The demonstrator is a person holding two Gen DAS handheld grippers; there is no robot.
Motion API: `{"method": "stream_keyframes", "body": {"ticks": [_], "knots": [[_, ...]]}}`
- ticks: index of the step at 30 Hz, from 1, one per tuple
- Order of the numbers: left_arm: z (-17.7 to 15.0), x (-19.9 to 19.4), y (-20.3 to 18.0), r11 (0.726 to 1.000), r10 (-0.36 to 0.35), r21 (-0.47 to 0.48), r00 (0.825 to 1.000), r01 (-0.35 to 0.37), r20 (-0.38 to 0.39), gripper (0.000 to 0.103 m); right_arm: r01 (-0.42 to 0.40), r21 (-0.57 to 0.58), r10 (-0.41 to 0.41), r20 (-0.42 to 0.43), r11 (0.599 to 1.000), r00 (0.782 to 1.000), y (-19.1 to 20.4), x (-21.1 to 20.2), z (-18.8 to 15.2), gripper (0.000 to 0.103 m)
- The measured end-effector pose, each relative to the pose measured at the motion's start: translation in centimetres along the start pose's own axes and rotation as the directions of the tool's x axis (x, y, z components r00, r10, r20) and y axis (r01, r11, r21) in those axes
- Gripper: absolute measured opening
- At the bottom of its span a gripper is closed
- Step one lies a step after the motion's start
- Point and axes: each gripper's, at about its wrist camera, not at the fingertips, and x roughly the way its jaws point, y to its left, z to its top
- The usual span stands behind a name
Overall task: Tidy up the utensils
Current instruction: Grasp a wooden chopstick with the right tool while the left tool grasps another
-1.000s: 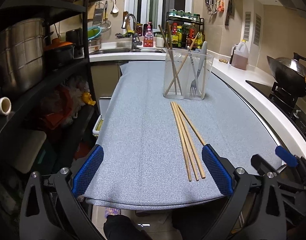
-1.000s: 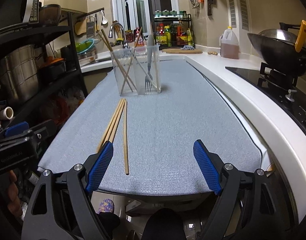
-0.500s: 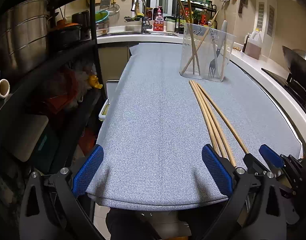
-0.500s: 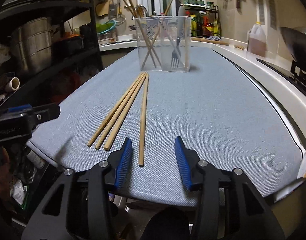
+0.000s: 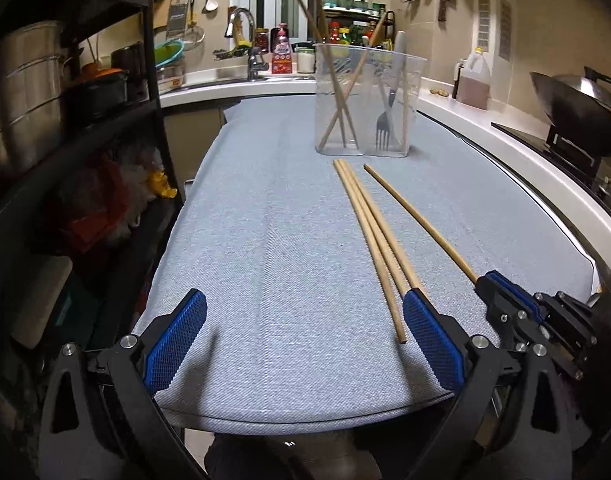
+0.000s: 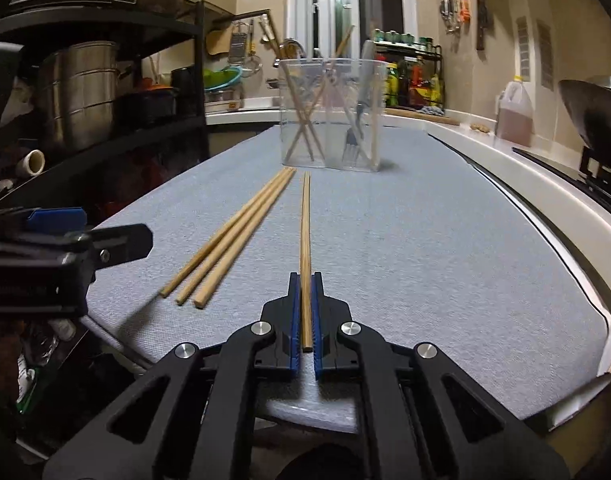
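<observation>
R gripper (image 6: 304,312) clamped on one long wooden chopstick (image 6: 305,240); L gripper (image 5: 301,344) wide open, holding nothing.
Held stick's far end lies on grey cloth-covered desk (image 6: 425,248), w/ three loose wooden chopsticks (image 6: 229,240) just to its left. Clear plastic utensil holder (image 6: 332,114) stands beyond them w/ more chopsticks & a metal fork (image 6: 355,142) inside.

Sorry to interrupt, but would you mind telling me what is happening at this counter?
Someone is sorting utensils with two handheld claws. The right claw is shut on a single chopstick lying on the grey mat. Three more chopsticks lie beside it. The left claw is open and holds nothing. The clear holder contains chopsticks and a fork.
</observation>
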Motion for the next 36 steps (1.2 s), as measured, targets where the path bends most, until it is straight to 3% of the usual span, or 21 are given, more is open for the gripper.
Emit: {"method": "stream_keyframes", "body": {"ticks": [5,15,17,18,20,22,23,29,36], "knots": [[-0.1,0.7,-1.3,0.999,0.007,0.039,1.0,-0.007,0.011,0.095,0.011,0.035,-0.011,-0.017,0.999,1.0,-1.3,-0.3,0.1,0.005],[-1.0,2.2,-1.7,0.999,0.015,0.042,0.999,-0.017,0.045,0.072,0.004,0.055,-0.002,-0.029,0.998,1.0,-1.9,-0.4,0.0,0.005],[-1.3,2.2,-1.9,0.999,0.017,0.049,0.997,-0.021,0.08,0.071,0.004,0.055,-0.003,-0.028,0.998,1.0,-1.9,-0.4,0.0,0.005],[-1.5,2.2,-2.0,0.998,0.011,0.06,0.995,-0.017,0.102,0.066,0.007,0.053,-0.006,-0.026,0.999,1.0,-1.8,-0.4,-0.1,0.006],[-1.6,2.2,-2.4,0.996,-0.021,0.093,0.992,0.009,0.125,0.047,0.013,0.048,-0.012,-0.021,0.999,1.0,-1.7,-0.5,-0.2,0.005],[-1.7,2.2,-3.1,0.99,-0.05,0.14,0.99,0.032,0.13,0.016,0.012,0.054,-0.011,-0.019,0.998,1.0,-1.8,-0.4,-0.2,0.005],[-1.7,2.2,-3.4,0.986,-0.067,0.161,0.99,0.046,0.126,0.008,0.009,0.06,-0.008,-0.02,0.998,1.0,-1.8,-0.4,-0.2,0.005],[-1.0,1.5,-2.3,0.991,-0.093,0.108,0.992,0.083,0.084,0.005,0.004,0.047,-0.002,-0.051,0.999,0.999,-1.9,-0.5,0.3,0.005],[1.4,-3.2,-1.0,0.99,-0.104,0.112,0.976,0.084,0.194,0.005,0.01,0.032,-0.01,0.008,0.999,1.0,-1.8,-3.0,2.0,0.005]]}}
